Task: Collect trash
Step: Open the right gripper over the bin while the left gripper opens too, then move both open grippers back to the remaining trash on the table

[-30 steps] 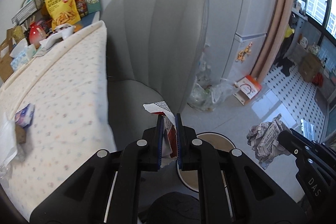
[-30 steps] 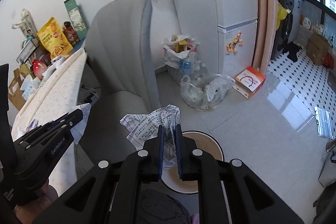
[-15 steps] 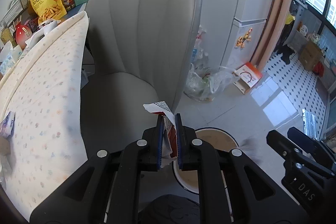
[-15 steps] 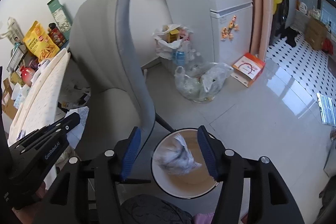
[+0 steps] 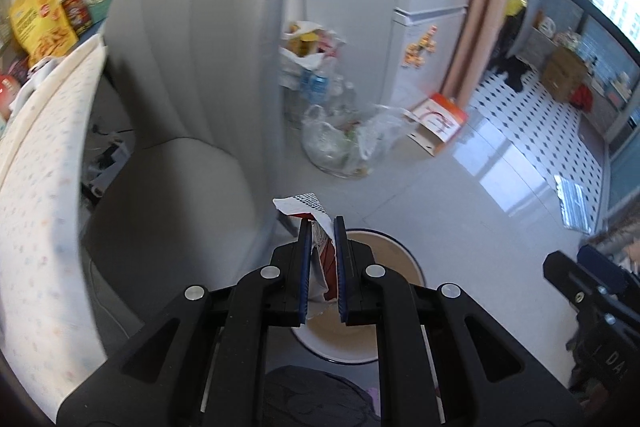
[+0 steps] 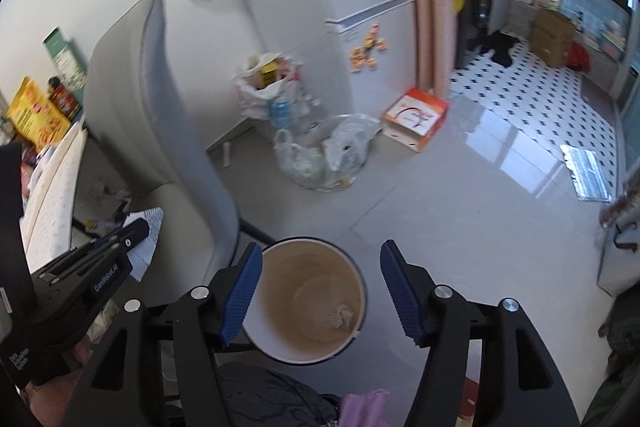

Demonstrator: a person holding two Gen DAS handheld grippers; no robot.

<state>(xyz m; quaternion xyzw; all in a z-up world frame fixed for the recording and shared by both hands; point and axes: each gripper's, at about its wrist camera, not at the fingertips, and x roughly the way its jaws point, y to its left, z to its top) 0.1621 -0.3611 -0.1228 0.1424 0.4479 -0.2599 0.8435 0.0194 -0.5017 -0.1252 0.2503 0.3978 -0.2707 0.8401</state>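
Left gripper (image 5: pixel 323 227) clenched on a red-and-white wrapper (image 5: pixel 316 223), above the bin (image 5: pixel 404 255) rim. Right gripper (image 6: pixel 320 267) spread wide, holding nothing, over the bin containing crumpled paper (image 6: pixel 340 317).

1. Pale glossy tiled floor (image 6: pixel 460 211) fills the frame's centre and right.
2. A round bin (image 6: pixel 310 301), beige inside, stands on it at lower centre.
3. A clear plastic bag (image 6: pixel 324 159) of rubbish sits mid-frame.
4. An orange-and-white box (image 6: pixel 414 117) lies just right of the bag.
5. A grey chair (image 6: pixel 160 115) stands at left.
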